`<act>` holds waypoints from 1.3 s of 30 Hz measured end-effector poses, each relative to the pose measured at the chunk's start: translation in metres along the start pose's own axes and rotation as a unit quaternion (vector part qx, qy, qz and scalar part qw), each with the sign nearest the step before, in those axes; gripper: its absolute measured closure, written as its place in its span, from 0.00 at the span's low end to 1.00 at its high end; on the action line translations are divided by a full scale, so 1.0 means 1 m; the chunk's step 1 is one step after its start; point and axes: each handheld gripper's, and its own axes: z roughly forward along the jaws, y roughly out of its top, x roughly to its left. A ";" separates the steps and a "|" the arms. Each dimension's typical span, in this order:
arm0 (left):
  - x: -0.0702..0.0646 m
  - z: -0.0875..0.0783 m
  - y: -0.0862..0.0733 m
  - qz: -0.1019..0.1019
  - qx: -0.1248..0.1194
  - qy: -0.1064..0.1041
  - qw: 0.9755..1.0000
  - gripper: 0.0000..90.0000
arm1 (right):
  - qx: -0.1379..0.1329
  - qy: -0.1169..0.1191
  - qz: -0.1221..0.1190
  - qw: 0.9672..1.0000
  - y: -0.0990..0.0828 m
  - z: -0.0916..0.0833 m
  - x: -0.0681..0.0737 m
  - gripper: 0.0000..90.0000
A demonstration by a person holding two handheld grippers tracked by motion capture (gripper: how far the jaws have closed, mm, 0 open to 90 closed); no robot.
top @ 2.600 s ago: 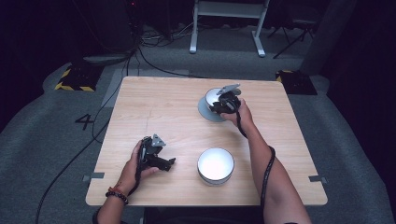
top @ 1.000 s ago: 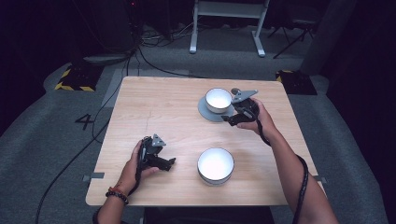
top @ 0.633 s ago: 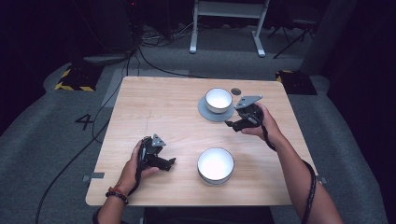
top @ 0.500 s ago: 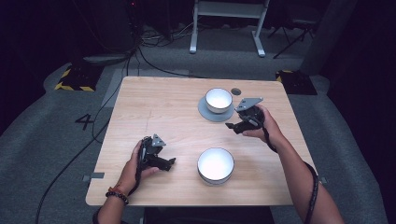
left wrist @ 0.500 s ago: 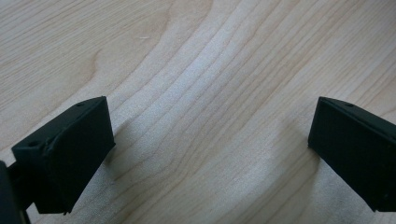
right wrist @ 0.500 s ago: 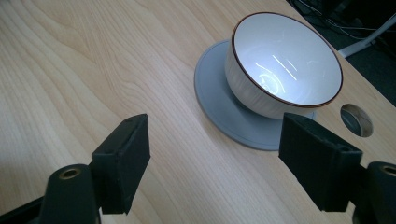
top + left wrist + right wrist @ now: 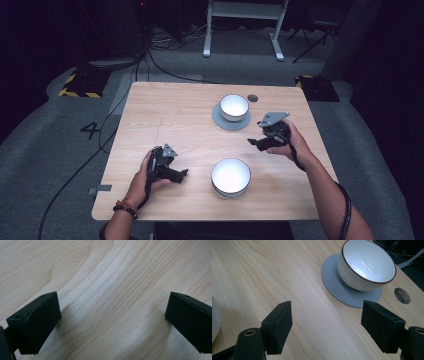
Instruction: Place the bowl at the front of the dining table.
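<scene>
A white bowl (image 7: 234, 107) (image 7: 366, 265) stands upright on a round grey coaster (image 7: 222, 121) (image 7: 335, 287) at the back of the table. My right gripper (image 7: 252, 143) (image 7: 325, 327) hovers to the right of and nearer than that bowl, open, with bare wood between its jaws. A second white bowl (image 7: 230, 177) sits near the front edge, and its rim edges in at the left of the right gripper view. My left gripper (image 7: 183, 175) (image 7: 112, 320) rests low over the front left of the table, open over bare wood.
The wooden table (image 7: 165, 120) has a round cable hole (image 7: 252, 98) (image 7: 402, 295) just behind the coaster. Cables and a white stand (image 7: 245, 20) lie on the grey floor beyond the table. Bare wood stretches between the two bowls.
My right gripper has let go of the back bowl, left standing on the coaster, and drawn back toward the near right. The left gripper and front bowl have stayed put.
</scene>
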 end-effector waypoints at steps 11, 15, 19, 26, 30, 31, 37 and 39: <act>0.000 0.000 0.000 0.000 0.000 0.001 1.000 0.00 | 0.005 -0.002 -0.006 1.000 -0.018 -0.015 0.008 0.28; 0.000 0.000 0.000 0.000 0.000 0.001 1.000 0.00 | 0.006 -0.004 -0.003 1.000 -0.025 -0.021 0.011 0.28; 0.000 0.000 0.000 0.000 0.000 0.001 1.000 0.00 | 0.005 -0.004 -0.008 1.000 -0.032 -0.026 0.013 0.28; 0.000 0.000 0.000 0.000 0.000 0.000 1.000 0.00 | 0.006 -0.008 0.002 1.000 -0.045 -0.031 0.020 0.28; 0.000 0.000 0.000 0.000 0.000 0.000 1.000 0.00 | 0.006 -0.007 0.004 1.000 -0.054 -0.033 0.023 0.28; 0.000 0.000 0.000 0.000 0.000 0.001 1.000 0.00 | 0.008 -0.006 0.009 1.000 -0.057 -0.033 0.024 0.27; 0.000 0.000 0.000 0.000 0.000 0.000 1.000 0.00 | 0.015 -0.010 0.008 1.000 -0.071 -0.034 0.027 0.28; 0.000 0.000 0.000 0.000 0.000 0.001 1.000 0.00 | 0.017 -0.011 0.015 1.000 -0.075 -0.035 0.029 0.27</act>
